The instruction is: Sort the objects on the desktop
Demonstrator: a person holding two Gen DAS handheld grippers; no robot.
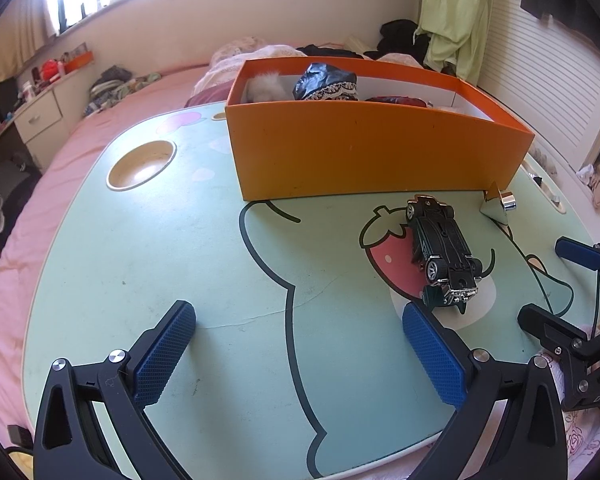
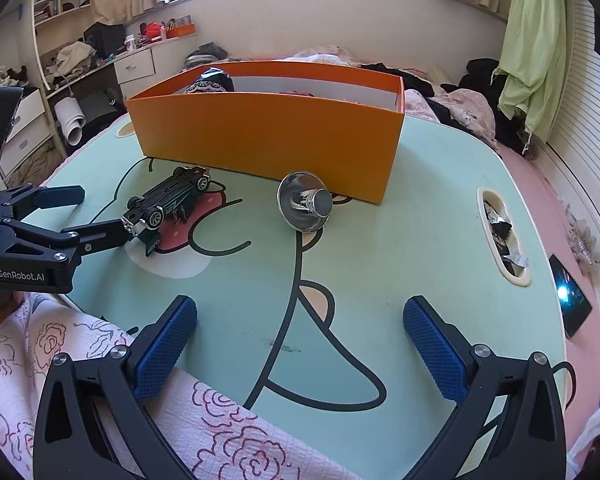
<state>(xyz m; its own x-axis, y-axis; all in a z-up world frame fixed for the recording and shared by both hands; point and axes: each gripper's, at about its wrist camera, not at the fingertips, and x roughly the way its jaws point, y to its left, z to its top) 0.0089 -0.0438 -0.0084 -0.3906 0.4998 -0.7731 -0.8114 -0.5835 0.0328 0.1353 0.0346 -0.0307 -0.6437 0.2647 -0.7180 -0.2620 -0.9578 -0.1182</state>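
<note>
A dark toy car [image 1: 444,252] lies upside down on the mint lap table [image 1: 180,264], on its strawberry print; it also shows in the right wrist view [image 2: 166,204]. A shiny metal cone-shaped piece [image 2: 305,207] lies in front of the orange box [image 2: 268,140], seen small in the left wrist view [image 1: 497,205]. The box [image 1: 364,152] holds a black lacy item, a white furry item and a red item. My left gripper [image 1: 300,316] is open and empty, its right fingertip just short of the car's near end. My right gripper [image 2: 300,312] is open and empty over the table's near edge.
The table stands on a pink bed. It has a round cup recess [image 1: 142,164] at the far left and a slot [image 2: 502,236] with small bits at the right. A phone [image 2: 572,300] lies on the bed. A floral cloth [image 2: 100,380] covers the near edge.
</note>
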